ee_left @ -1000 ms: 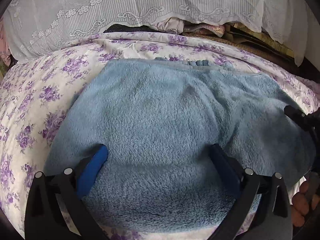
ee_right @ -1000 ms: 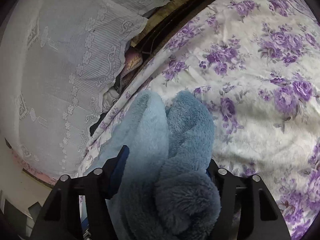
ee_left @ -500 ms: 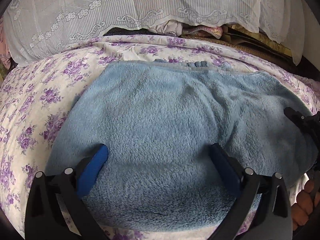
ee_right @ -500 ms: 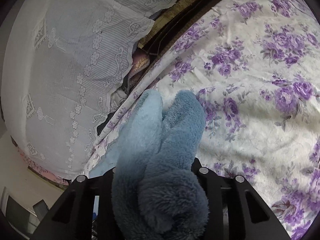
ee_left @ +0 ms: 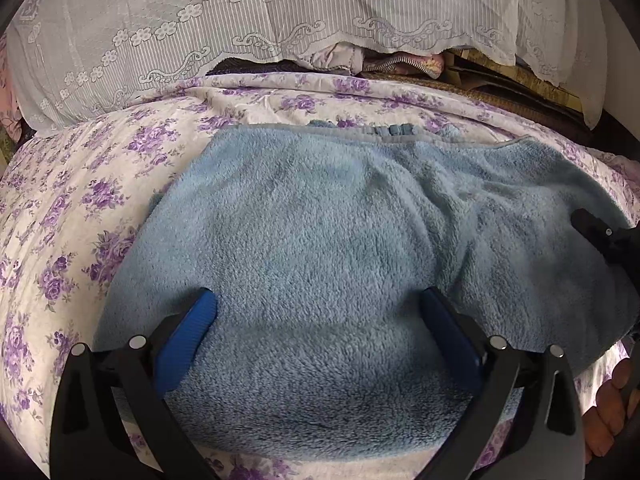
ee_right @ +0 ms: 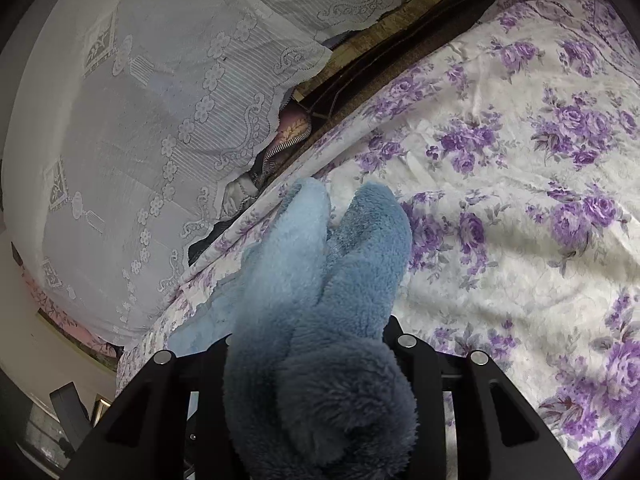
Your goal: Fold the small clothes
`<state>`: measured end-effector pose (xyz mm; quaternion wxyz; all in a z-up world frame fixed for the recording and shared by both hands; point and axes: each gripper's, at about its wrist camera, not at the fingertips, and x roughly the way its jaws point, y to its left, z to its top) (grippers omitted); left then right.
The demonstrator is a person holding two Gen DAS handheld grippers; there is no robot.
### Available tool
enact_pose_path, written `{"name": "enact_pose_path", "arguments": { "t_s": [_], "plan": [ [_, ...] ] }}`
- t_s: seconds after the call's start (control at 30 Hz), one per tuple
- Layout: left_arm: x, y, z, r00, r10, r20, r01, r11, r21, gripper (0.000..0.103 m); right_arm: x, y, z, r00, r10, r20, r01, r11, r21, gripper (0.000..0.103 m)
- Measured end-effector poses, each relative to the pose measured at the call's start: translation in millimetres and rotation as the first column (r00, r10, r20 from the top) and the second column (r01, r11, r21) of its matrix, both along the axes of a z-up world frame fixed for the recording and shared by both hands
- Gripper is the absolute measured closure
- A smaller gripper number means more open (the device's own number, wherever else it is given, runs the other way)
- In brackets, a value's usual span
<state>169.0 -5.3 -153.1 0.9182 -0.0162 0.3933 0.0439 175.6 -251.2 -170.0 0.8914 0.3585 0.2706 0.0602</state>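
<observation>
A fluffy light-blue garment [ee_left: 320, 248] lies spread flat on the flowered bed sheet [ee_left: 72, 208]. My left gripper [ee_left: 318, 304] stands open over its near part, blue pads wide apart on either side of the fleece, not squeezing it. The right gripper [ee_right: 312, 344] is shut on a bunched fold of the same blue fleece [ee_right: 320, 280], which bulges out between and over the jaws and hides the pads. In the left wrist view the right gripper's black body [ee_left: 608, 240] shows at the garment's right edge, with a person's fingers [ee_left: 612, 408] below it.
A white lace cloth [ee_left: 280, 12] covers a pile at the far side of the bed, with folded clothes [ee_left: 400, 62] peeking out beneath it. The flowered sheet [ee_right: 520, 200] stretches bare to the right of the held fold. A dark bed frame edge [ee_right: 380, 68] runs along the back.
The right gripper's jaws closed in on the bunched blue fleece and lifted it slightly, with a small roll. The left gripper and the spread garment stayed where they were.
</observation>
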Motion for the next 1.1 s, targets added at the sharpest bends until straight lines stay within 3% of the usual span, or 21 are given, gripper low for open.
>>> {"name": "enact_pose_path", "arguments": {
  "t_s": [0.13,0.27,0.43,0.7,0.83,0.9,1.0,1.1],
  "plan": [
    [0,1,1,1.0,-0.006,0.0,0.006,1.0,-0.003,0.004,-12,11,16,0.999,0.01,0.044,-0.009,0.999,-0.031,0.068],
    [0,6,4,1.0,-0.015,-0.004,0.015,0.999,-0.031,0.004,-24,36,41,0.993,0.052,0.102,-0.038,0.99,-0.138,0.068],
    [0,8,3,1.0,-0.023,-0.005,0.023,0.999,-0.038,0.004,-26,48,44,0.994,0.06,0.096,-0.04,0.978,-0.205,0.068],
    [-4,11,6,1.0,-0.015,0.008,0.015,0.999,-0.032,0.004,-6,-4,-1,0.999,0.008,-0.04,-0.006,0.999,0.049,0.066],
    [-15,20,26,0.995,0.018,0.102,-0.015,0.999,-0.032,0.004,-2,-15,-21,0.996,0.004,-0.091,0.012,0.985,0.17,0.063],
    [-10,19,23,0.997,0.013,0.081,-0.012,1.0,-0.006,0.004,-2,-16,-24,0.995,0.004,-0.095,0.014,0.982,0.188,0.063],
    [9,16,-5,0.999,0.012,-0.043,-0.011,1.0,0.029,0.004,-2,-14,-25,0.995,0.007,-0.098,0.01,0.985,0.175,0.061],
    [9,18,0,1.0,-0.007,-0.023,0.008,0.999,0.048,0.004,4,-14,-24,0.995,0.014,-0.1,0.003,0.985,0.17,0.06]
  ]
}}
